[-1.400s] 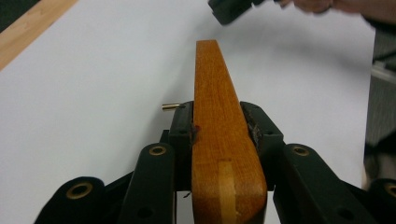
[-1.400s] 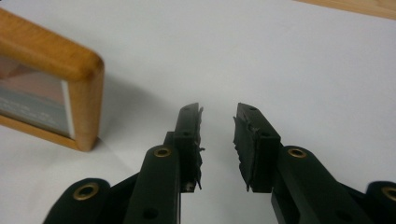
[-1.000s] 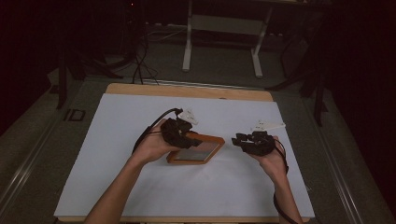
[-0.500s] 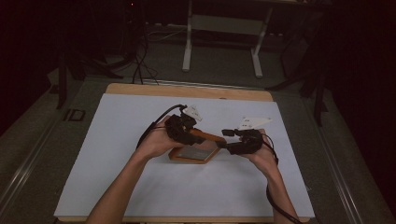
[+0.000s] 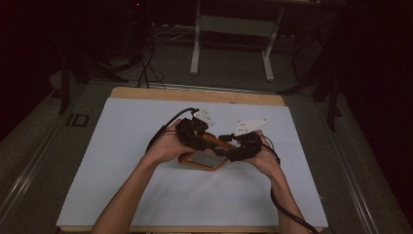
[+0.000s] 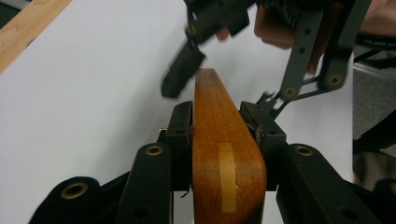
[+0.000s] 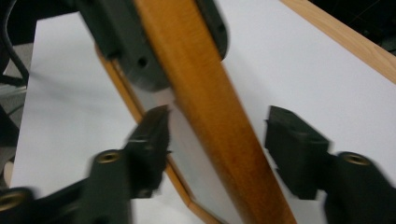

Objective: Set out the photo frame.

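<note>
Clearly left gripper (image 6: pixel 217 135) clamps wooden frame's (image 6: pixel 219 154) top edge; right gripper (image 7: pixel 217 154) straddles it, jaws apart, just closing

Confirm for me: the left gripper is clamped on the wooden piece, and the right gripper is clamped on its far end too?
Not quite. The left gripper is clamped on the wooden piece, but the right gripper is not. In the right gripper view its jaws stand either side of the wood with gaps on both sides, pressing nothing.

White mat (image 5: pixel 122 161) lies open all round; wooden frame (image 5: pixel 204 158) blocks the middle.
</note>
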